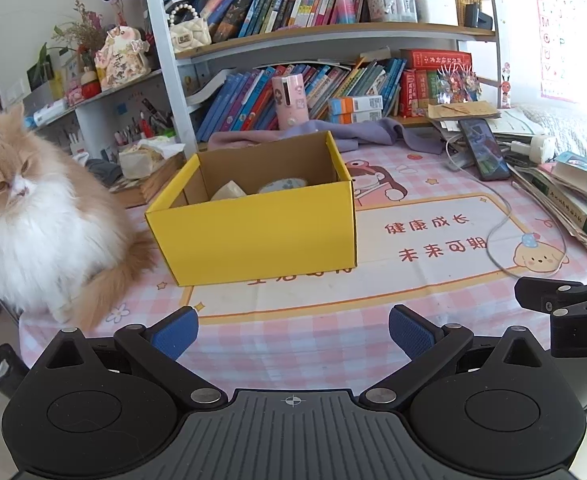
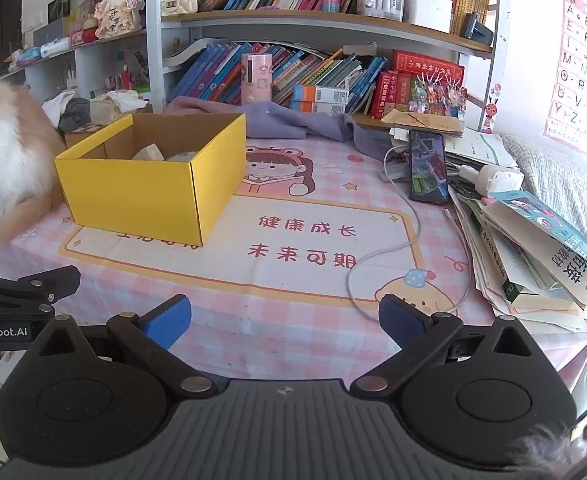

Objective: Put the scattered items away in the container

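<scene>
One yellow box (image 1: pixel 253 224), open-topped, stands on the bench (image 1: pixel 413 280) left of centre; two pale items (image 1: pixel 229 191) lie inside it. One long-haired cat (image 1: pixel 33 220) sits at the bench's left edge, just beside the box. One phone (image 2: pixel 427 166), one white cable (image 2: pixel 393 248) and a slumped pile of books (image 2: pixel 533 248) occupy the right side. Left tool (image 1: pixel 291 334) and right tool (image 2: pixel 284 322): both spread apart, nothing between the fingers, over bare cloth.
</scene>
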Demonstrator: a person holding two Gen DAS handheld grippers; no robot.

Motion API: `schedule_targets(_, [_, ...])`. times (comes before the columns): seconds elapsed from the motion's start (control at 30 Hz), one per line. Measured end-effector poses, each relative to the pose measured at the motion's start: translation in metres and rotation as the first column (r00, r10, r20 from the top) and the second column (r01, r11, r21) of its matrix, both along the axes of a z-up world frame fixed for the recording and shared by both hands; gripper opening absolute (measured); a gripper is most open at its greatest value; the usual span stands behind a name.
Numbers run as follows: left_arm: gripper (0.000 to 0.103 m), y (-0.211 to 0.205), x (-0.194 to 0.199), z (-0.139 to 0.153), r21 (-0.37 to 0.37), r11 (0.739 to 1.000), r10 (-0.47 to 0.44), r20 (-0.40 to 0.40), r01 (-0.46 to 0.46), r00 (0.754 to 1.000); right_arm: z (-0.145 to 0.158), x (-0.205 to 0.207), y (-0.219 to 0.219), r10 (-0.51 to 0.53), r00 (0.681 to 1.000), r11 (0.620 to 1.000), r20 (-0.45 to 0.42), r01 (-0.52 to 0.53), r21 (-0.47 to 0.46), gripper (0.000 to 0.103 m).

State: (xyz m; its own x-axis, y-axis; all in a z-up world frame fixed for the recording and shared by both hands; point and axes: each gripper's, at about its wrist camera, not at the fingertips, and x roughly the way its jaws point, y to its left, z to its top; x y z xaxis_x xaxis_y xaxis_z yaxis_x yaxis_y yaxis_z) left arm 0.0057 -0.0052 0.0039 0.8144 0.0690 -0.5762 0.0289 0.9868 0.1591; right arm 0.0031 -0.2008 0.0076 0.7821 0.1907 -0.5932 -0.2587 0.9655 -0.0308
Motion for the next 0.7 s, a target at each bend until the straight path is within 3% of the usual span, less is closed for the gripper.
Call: schedule_targets(0.7, [0.103, 0.0008, -0.002, -0.0018, -0.019, 1.0, -0.005, -0.014, 0.005, 1.0, 0.0008, -0.0019, 0.0014, 0.003, 1.0, 1.0, -0.006, -0.003, -0.001, 0.103])
